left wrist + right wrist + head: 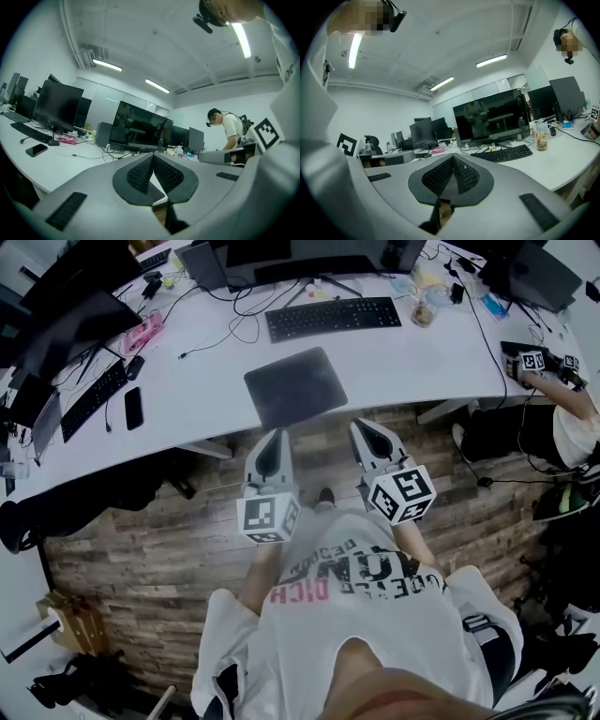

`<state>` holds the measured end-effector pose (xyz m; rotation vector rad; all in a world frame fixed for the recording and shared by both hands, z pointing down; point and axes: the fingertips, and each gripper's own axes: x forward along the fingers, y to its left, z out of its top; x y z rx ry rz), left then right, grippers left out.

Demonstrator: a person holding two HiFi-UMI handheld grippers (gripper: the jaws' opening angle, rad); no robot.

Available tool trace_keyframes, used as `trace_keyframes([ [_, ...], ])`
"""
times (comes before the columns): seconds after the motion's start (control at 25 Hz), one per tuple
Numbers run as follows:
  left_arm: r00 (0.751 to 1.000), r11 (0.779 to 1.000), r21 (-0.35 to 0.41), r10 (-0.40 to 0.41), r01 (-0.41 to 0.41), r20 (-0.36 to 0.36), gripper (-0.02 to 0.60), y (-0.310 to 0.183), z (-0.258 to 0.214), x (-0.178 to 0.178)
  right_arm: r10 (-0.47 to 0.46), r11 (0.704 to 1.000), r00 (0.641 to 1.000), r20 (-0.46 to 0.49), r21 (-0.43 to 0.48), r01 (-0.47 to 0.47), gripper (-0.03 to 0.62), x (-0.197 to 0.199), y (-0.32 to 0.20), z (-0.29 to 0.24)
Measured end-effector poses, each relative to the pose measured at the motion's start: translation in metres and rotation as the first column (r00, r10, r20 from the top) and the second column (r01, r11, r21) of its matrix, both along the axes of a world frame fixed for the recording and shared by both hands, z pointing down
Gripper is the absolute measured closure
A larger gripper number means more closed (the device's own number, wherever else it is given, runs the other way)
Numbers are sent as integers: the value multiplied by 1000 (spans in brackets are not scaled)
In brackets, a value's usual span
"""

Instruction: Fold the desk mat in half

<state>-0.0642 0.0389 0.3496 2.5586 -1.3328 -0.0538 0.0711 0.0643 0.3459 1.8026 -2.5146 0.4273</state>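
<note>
A dark grey desk mat (295, 385) lies flat on the white desk (422, 362), its near edge at the desk's front rim. Both grippers hang side by side just short of that rim, over the wooden floor, and point level toward the mat. My left gripper (275, 435) sits below the mat's near left corner and my right gripper (363, 426) below its near right corner. Neither touches the mat. In the left gripper view the pads (140, 174) meet with nothing between them. The right gripper's pads (464, 174) also meet on nothing.
A black keyboard (333, 317) lies beyond the mat, with monitors and loose cables behind it. A phone (133, 408) and a second keyboard (92, 399) are at the left. A jar (424, 310) stands at the back right. Another person (572, 418) sits at the desk's right end.
</note>
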Motion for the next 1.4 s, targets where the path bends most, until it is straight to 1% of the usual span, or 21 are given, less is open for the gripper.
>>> trace_keyframes([
  [0.2,1000,1000,-9,-19,19,-3,577,-5,4,12,-5,1000,1000,1,-15,5,597,17,-8,6],
  [0.6,999,999,-27,-33,33,-3,578,-32,7,18,-13,999,1000,11,-42,13,597,25,-32,15],
  [0.88,999,998,-44,-37,37,-4,577,-82,10,12,-2,998,1000,6,-61,3,597,23,-80,16],
  [1.2,1000,999,-31,-24,24,-9,577,-152,-5,-2,19,998,1000,-3,-61,-19,597,13,-138,6],
  [1.4,1000,999,-40,-12,11,-17,577,-176,0,-10,42,996,999,-8,-72,-42,597,8,-158,11],
])
